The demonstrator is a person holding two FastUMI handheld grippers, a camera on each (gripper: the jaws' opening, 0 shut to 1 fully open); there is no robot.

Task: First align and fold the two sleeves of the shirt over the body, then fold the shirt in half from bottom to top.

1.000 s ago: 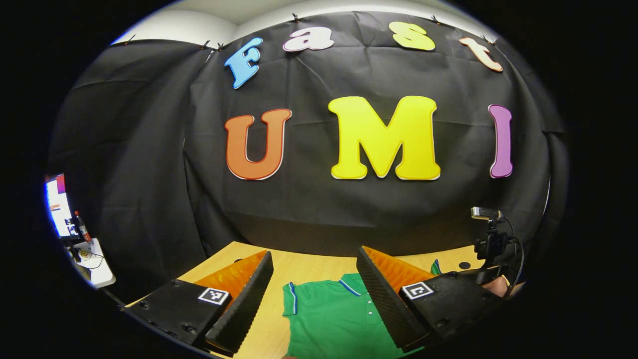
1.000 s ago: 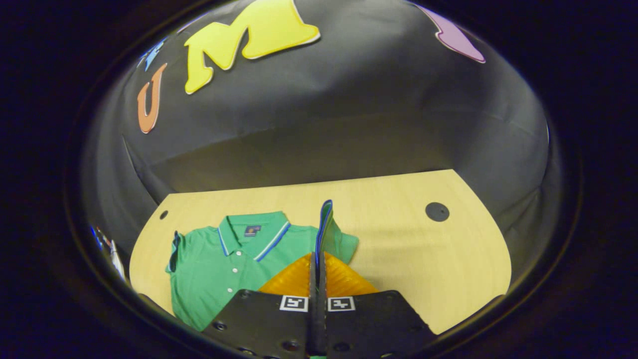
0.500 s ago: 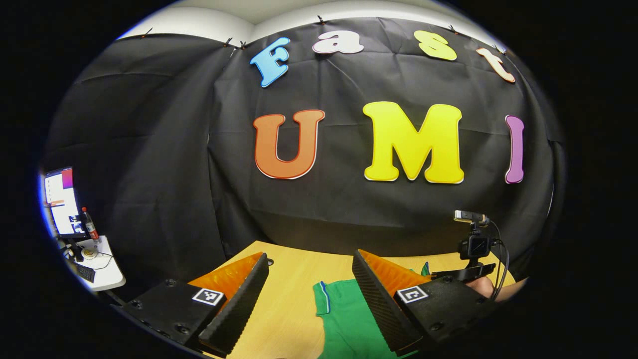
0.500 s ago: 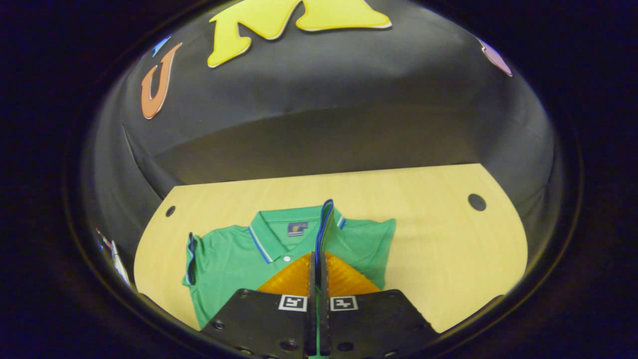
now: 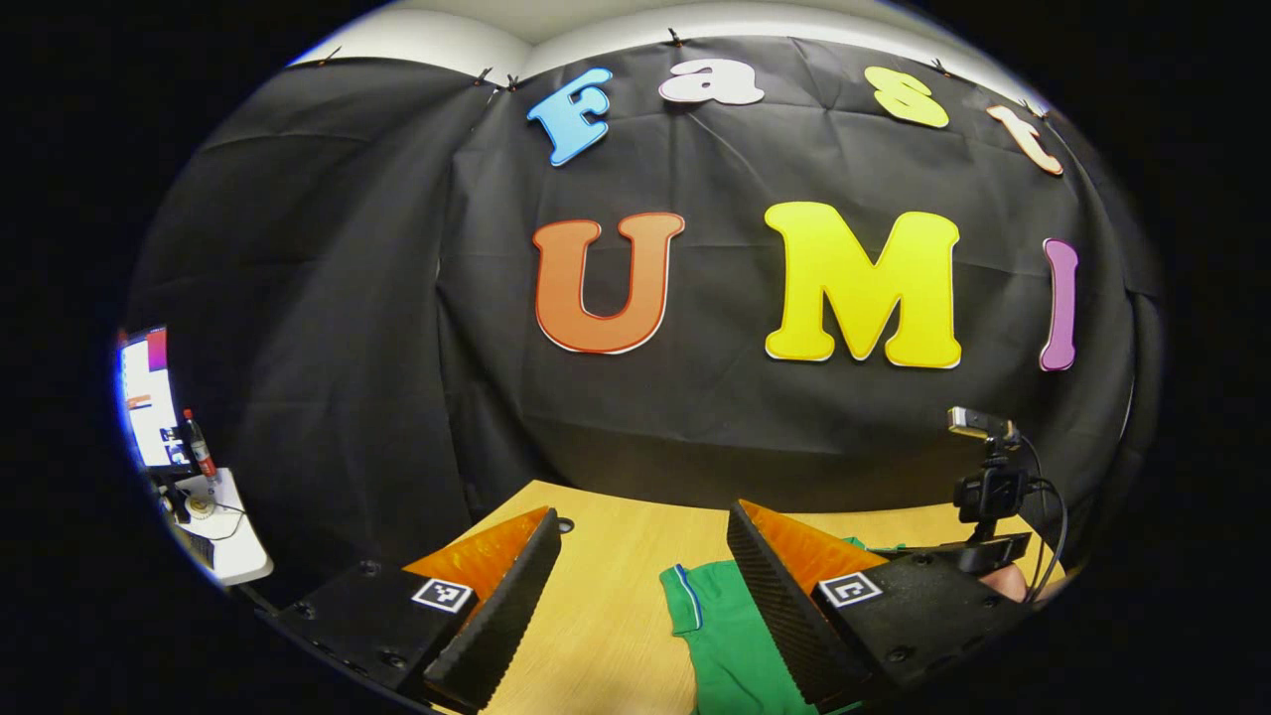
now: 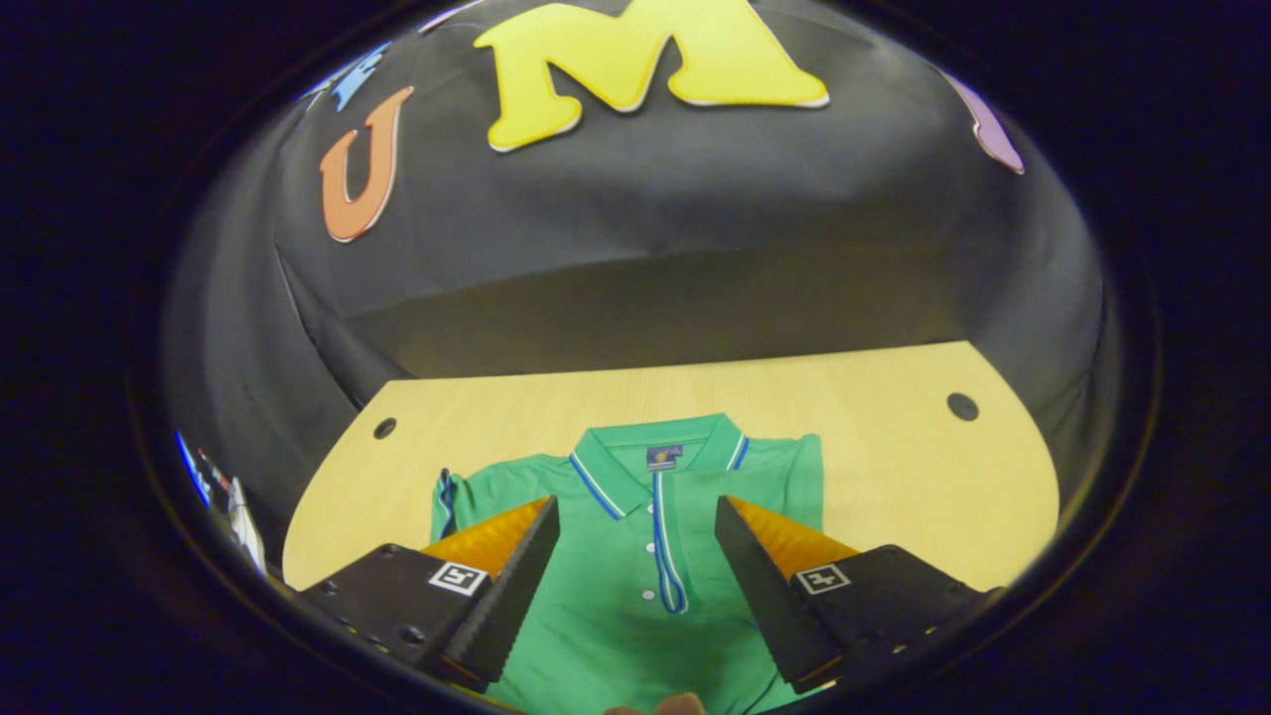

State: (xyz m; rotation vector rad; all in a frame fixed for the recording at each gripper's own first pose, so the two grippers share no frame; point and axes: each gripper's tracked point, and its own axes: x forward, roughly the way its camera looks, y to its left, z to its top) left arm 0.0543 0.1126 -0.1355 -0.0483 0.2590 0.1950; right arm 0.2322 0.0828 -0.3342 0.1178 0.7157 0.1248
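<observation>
Both my hand-held grippers open above the green shirt on the counter

My right hand-held gripper stands open over the shirt, its right sleeve folded onto the body at 12 o'clock from me. My left hand-held gripper is open too; there a monitor and bottle stand at 9 o'clock, a camera at 3 o'clock, the counter between.

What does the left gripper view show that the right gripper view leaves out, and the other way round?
The left gripper view alone has a lit screen on a side desk and the other gripper's camera. The right gripper view alone has the shirt's collar, its button placket and the folded-in sleeve edge. Both show the green shirt on the wooden table, and open gripper fingers.
</observation>
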